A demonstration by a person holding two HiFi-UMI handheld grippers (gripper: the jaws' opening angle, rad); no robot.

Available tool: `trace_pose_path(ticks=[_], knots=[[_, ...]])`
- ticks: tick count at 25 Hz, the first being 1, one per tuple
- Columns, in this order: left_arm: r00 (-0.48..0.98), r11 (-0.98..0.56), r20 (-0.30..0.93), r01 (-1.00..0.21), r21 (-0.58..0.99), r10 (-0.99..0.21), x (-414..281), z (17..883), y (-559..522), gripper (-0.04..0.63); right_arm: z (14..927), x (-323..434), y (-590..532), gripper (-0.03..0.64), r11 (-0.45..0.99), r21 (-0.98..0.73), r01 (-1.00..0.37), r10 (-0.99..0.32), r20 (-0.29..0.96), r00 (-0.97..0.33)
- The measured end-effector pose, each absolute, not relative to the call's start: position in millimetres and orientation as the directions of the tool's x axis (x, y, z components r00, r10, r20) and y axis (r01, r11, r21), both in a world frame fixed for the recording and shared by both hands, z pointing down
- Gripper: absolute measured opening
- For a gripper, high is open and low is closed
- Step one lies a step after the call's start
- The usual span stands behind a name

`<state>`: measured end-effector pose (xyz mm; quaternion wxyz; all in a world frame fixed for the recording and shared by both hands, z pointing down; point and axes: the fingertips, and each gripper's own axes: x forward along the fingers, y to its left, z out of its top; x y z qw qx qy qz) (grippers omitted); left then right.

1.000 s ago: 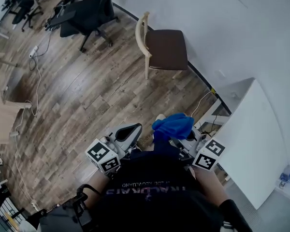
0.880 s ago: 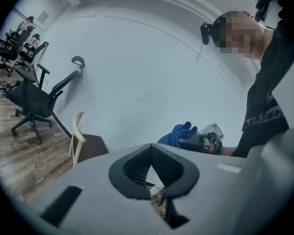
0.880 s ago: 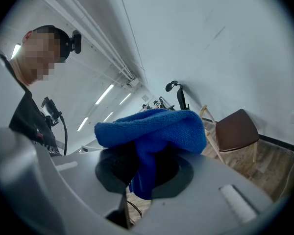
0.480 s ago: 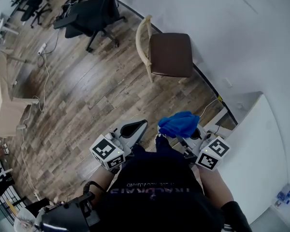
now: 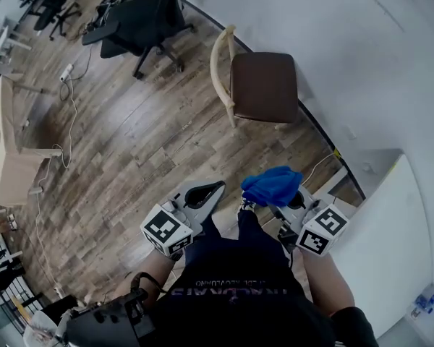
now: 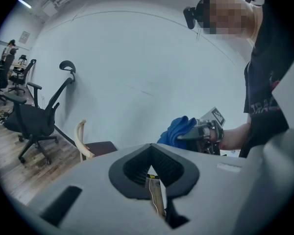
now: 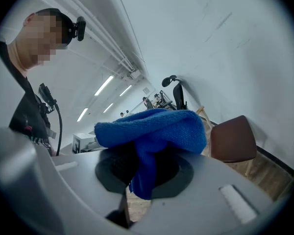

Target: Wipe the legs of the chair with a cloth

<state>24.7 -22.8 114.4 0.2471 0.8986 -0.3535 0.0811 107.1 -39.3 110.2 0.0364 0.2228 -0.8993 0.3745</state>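
The chair stands against the white wall: a brown seat (image 5: pixel 264 87) on a pale wooden frame (image 5: pixel 218 62), with its legs on the plank floor. It also shows in the left gripper view (image 6: pixel 99 148) and the right gripper view (image 7: pixel 232 138). My right gripper (image 5: pixel 281 194) is shut on a bunched blue cloth (image 5: pixel 273 184), which drapes over the jaws (image 7: pixel 152 126). My left gripper (image 5: pixel 214 187) is held beside it at about waist height, shut and holding nothing. Both are well short of the chair.
Black office chairs (image 5: pixel 141 22) stand at the far left beyond the wooden chair. A light wooden desk (image 5: pixel 3 157) and a floor cable (image 5: pixel 64 114) lie to the left. A white table (image 5: pixel 390 230) sits close on my right.
The chair has slid lower and to the right in the head view, so I am nearer to it. Both grippers keep the same pose, and the cloth stays held.
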Motion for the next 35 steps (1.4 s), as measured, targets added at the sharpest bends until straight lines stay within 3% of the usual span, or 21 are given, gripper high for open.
trace_pose_path(ticks=[15,28,35], knots=[[0.812,-0.677,0.333,-0.584,0.448,-0.479,-40.9,266.9,-60.1,-0.003,262.5,45.5,-90.0,0.064,0.499,-0.644,-0.58,-0.466,0.364,-0.806],[0.829,-0.78,0.269,-0.555,0.29,-0.49,-61.5,446.6,-87.5,-0.002,450.0,7.7,-121.2,0.064,0.636,-0.499,-0.588,-0.399,0.439,-0.805],[0.824,-0.767,0.183,-0.566,0.3,-0.537,-70.9,521.9,-104.9,-0.002,542.1,-6.0,-150.0,0.064,0.675,-0.452,-0.584,-0.404,0.435,-0.804]])
